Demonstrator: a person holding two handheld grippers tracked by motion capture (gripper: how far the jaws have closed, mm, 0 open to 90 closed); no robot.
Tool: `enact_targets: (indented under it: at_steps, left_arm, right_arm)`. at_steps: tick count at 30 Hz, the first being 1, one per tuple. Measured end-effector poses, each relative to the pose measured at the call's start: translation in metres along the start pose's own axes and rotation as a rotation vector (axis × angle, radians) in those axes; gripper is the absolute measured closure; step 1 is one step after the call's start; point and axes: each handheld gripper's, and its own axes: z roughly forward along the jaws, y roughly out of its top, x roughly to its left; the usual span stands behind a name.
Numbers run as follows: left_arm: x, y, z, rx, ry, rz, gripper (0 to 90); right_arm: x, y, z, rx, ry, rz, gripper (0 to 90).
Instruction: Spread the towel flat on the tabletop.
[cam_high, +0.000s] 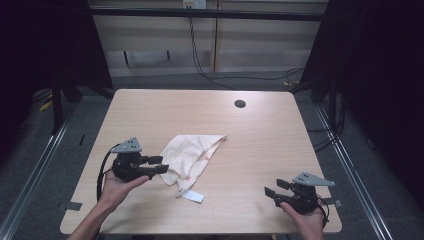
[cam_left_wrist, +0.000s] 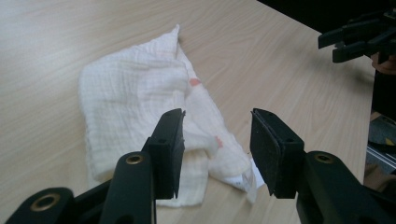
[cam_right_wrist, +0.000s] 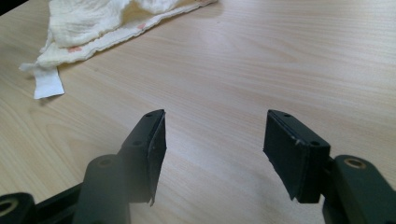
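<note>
A crumpled cream cloth (cam_high: 192, 155) with faint pink marks lies left of the table's middle, and a white label (cam_high: 192, 196) sticks out at its near end. My left gripper (cam_high: 161, 165) hovers at the cloth's left edge, pointing right. In the left gripper view its jaws (cam_left_wrist: 217, 140) stand apart just above the cloth (cam_left_wrist: 130, 98), with nothing between the pads. My right gripper (cam_high: 274, 189) rests near the front right corner. Seen in its own view (cam_right_wrist: 215, 135) it is open over bare wood, with the cloth (cam_right_wrist: 93, 18) and label (cam_right_wrist: 47, 83) farther off.
The wooden table (cam_high: 260, 145) has a dark round cable hole (cam_high: 240, 103) near its far edge. Black cables (cam_high: 220, 77) trail over the floor behind it. Metal rails (cam_high: 30, 170) run along both sides. In the left gripper view the right gripper (cam_left_wrist: 355, 39) shows at the top right.
</note>
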Motion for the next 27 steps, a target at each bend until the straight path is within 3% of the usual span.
enact_targets:
  at_steps: [14, 15, 17, 18, 21, 23, 27]
  left_arm:
    - [0.022, 0.022, 0.011, -0.001, 0.015, 0.007, 58.3]
    - [0.022, 0.022, 0.011, -0.001, 0.015, 0.007, 56.4]
    - [0.025, 0.023, 0.02, 0.002, 0.055, 0.002, 46.7]
    - [0.028, 0.022, 0.024, 0.006, 0.035, -0.004, 44.2]
    - [0.032, 0.02, 0.031, 0.027, 0.058, -0.007, 39.6]
    - [0.037, 0.016, 0.037, 0.028, 0.034, -0.026, 38.7]
    - [0.045, 0.007, 0.056, 0.091, 0.043, -0.027, 36.4]
  right_arm:
    - [0.001, 0.001, 0.002, 0.005, 0.012, -0.003, 38.6]
    - [0.001, 0.001, 0.002, 0.005, 0.012, -0.003, 38.6]
    - [0.002, 0.001, 0.002, 0.008, 0.012, -0.005, 38.0]
    - [0.002, 0.001, 0.002, 0.007, 0.013, -0.006, 37.6]
    - [0.003, 0.001, 0.003, 0.01, 0.016, -0.013, 37.6]
    - [0.005, 0.0, 0.003, 0.012, 0.026, -0.017, 37.3]
    - [0.005, 0.0, 0.003, 0.014, 0.034, -0.025, 37.3]
